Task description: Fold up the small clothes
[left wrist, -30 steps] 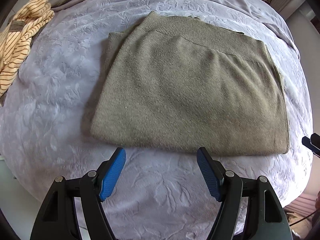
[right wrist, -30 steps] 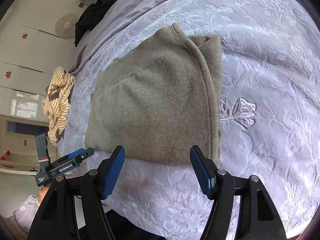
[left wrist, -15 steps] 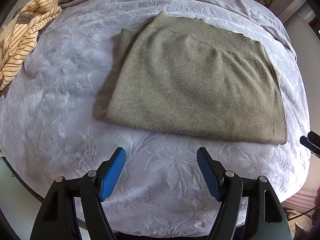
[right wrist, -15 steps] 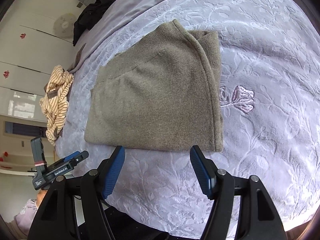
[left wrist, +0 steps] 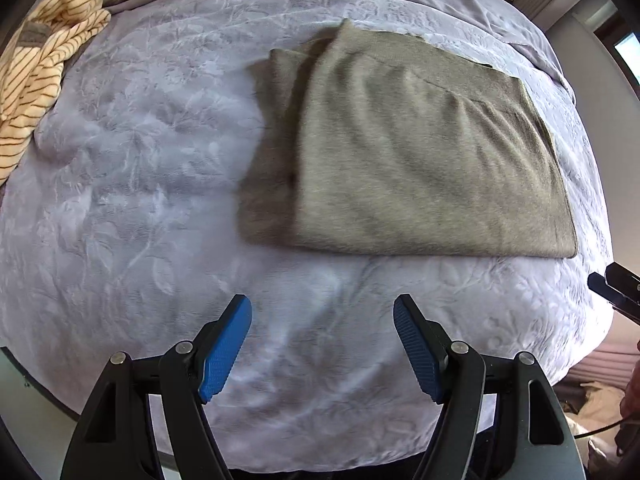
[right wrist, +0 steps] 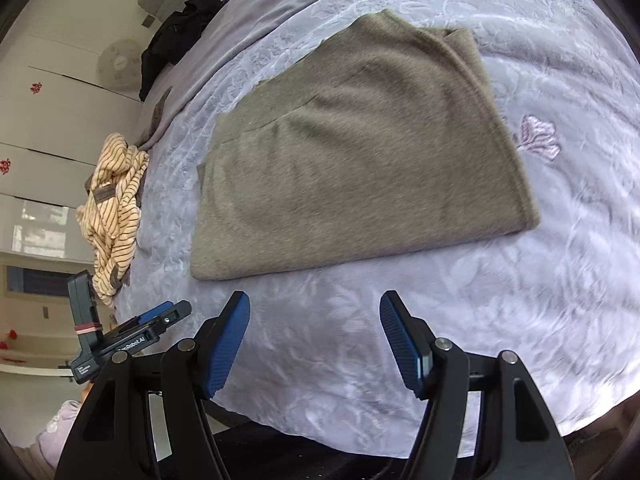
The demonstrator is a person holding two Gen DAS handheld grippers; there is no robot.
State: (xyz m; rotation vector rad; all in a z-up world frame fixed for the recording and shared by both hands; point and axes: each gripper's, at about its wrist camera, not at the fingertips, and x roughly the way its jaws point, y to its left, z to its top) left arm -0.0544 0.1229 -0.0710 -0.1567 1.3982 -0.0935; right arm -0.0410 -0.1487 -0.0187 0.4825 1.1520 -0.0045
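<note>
olive knit garment (left wrist: 424, 152) lies flat on the bed (left wrist: 120, 208), folded into a rough rectangle with a narrower under-layer sticking out along one side. we take the garment as landmark. left gripper (left wrist: 322, 344) hovers just off its near edge, jaws spread wide, nothing held. right gripper (right wrist: 314, 340) sits off the same near edge seen from the other end, also wide open and empty. neither touches the fabric. striped yellow garment (right wrist: 114, 208) is bunched well apart from the olive one, at the bed's edge. dark clothing (right wrist: 184, 28) lies far beyond it near the wall.

our read: this piece looks close to done or between folds, both grippers clear of it. next move is either one more fold, which calls for pinching the two near corners and carrying them over to the far ribbed edge, or going for the striped one. the protruding under-layer may need tucking first. both views are motion-blurred, so edge detail is soft.
</note>
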